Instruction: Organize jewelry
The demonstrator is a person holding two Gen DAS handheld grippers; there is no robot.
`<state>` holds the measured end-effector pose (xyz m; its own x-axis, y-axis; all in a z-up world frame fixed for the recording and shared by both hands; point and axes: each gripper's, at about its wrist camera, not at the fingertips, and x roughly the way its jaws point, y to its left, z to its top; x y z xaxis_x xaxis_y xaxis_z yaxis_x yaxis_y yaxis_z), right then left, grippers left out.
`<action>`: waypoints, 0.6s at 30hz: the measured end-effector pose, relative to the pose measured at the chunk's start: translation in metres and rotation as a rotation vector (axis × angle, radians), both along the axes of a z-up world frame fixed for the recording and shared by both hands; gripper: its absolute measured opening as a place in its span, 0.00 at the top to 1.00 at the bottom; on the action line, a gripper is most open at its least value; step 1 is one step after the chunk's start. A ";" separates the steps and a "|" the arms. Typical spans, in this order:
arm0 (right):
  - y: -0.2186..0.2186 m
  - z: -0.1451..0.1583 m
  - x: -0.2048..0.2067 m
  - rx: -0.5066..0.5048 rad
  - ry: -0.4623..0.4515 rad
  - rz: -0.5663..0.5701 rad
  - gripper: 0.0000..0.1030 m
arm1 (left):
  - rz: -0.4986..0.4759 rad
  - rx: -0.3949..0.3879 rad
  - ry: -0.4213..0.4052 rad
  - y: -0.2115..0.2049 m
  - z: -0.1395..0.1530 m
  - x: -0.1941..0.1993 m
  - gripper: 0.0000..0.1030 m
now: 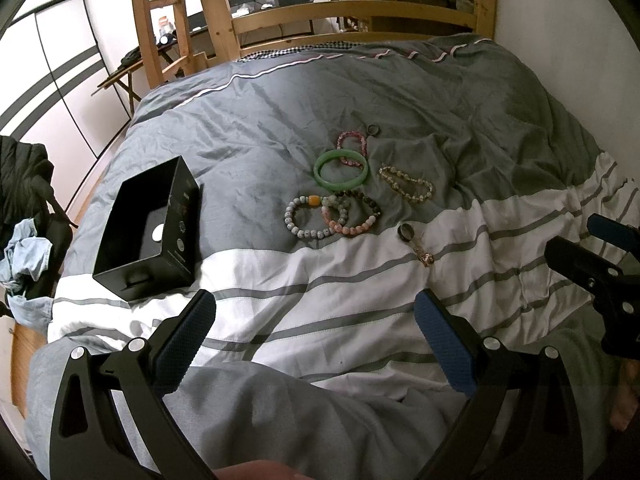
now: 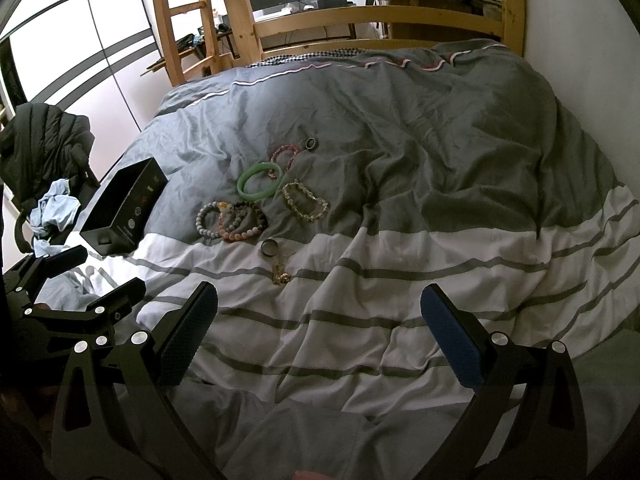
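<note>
jade-green bangle (image 1: 341,171) among beaded bracelets (image 1: 332,216) on soft duvet (image 1: 248,120): rigid, slick, brittle, best pinched across its rim; left gripper (image 1: 316,344) and right gripper (image 2: 320,336) both gape, empty.

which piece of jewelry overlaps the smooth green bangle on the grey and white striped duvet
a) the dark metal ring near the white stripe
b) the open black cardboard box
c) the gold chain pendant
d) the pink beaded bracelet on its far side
d: the pink beaded bracelet lies across the far edge of the smooth green bangle on the duvet, while the other pieces lie apart from the bangle.
</note>
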<state>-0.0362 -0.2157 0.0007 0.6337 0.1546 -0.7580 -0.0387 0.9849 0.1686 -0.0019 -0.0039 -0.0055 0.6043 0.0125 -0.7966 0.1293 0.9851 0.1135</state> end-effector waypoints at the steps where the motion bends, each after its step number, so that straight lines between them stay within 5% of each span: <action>1: 0.000 0.000 0.000 -0.001 0.000 0.000 0.03 | 0.000 0.000 0.000 0.000 0.000 0.000 0.06; 18: 0.000 0.000 0.001 0.001 0.003 0.000 0.03 | -0.013 0.014 0.004 -0.002 -0.003 -0.002 0.06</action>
